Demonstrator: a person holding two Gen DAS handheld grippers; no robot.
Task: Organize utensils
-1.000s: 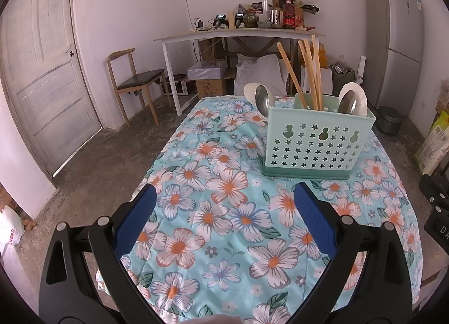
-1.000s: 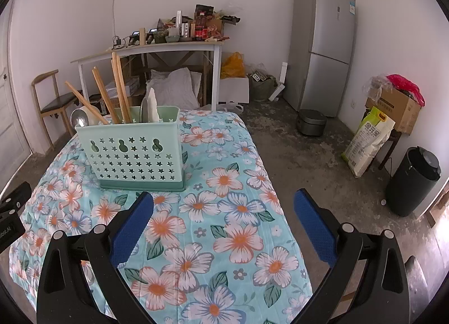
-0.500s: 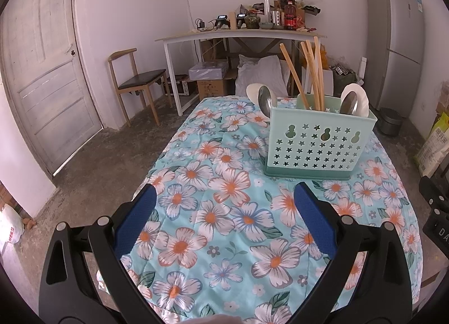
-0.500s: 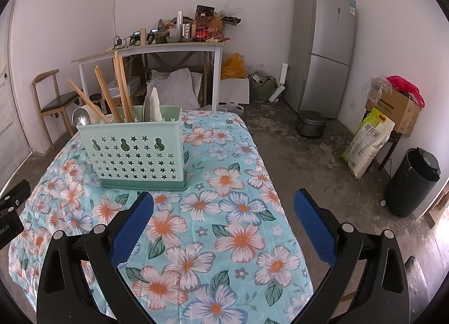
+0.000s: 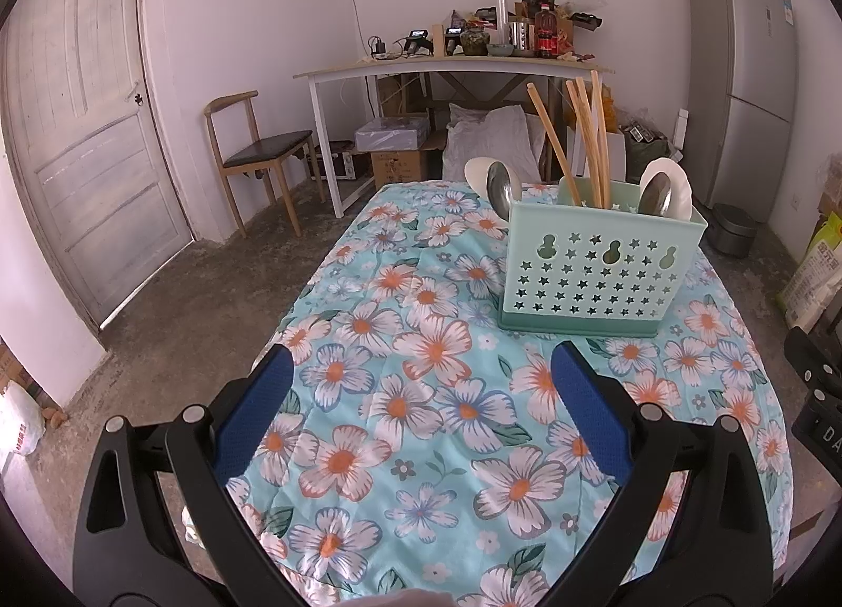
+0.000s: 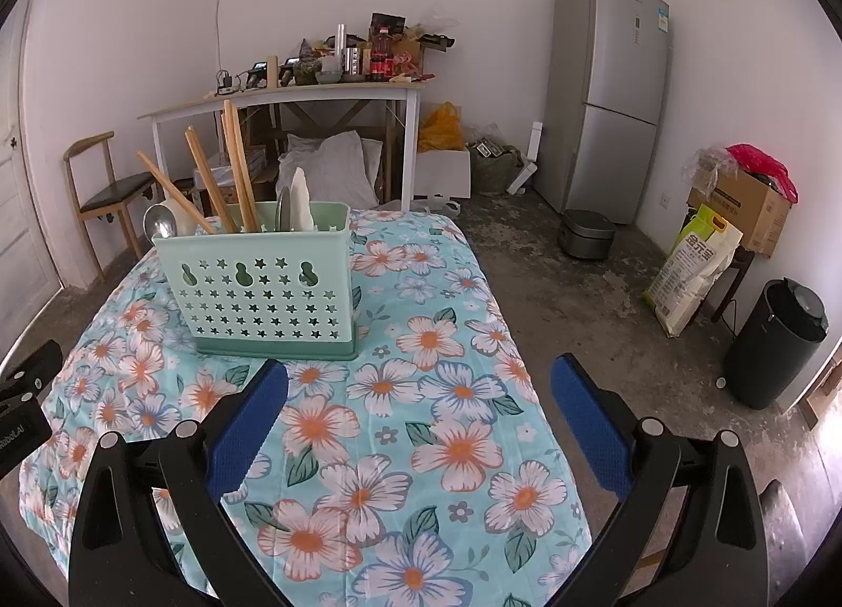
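Note:
A mint-green perforated utensil holder [image 5: 594,270] stands upright on the floral tablecloth [image 5: 421,396]; it also shows in the right wrist view [image 6: 263,291]. Several wooden chopsticks [image 5: 584,133] stand in it, with metal and white spoons [image 5: 502,183] at its left end and more spoons [image 5: 663,191] at its right end. My left gripper [image 5: 421,396] is open and empty, hovering above the cloth in front of the holder. My right gripper [image 6: 421,402] is open and empty, to the right front of the holder.
A white work table [image 5: 447,73] loaded with clutter stands at the far wall. A wooden chair [image 5: 252,149] and a door [image 5: 79,133] are at the left. A fridge [image 6: 610,91], boxes [image 6: 737,207], a rice sack [image 6: 694,270] and a black bin [image 6: 773,344] stand right.
Both grippers have drifted slightly, so the holder appears a little further right in each view. Both stay open and empty. Nothing on the table has moved.

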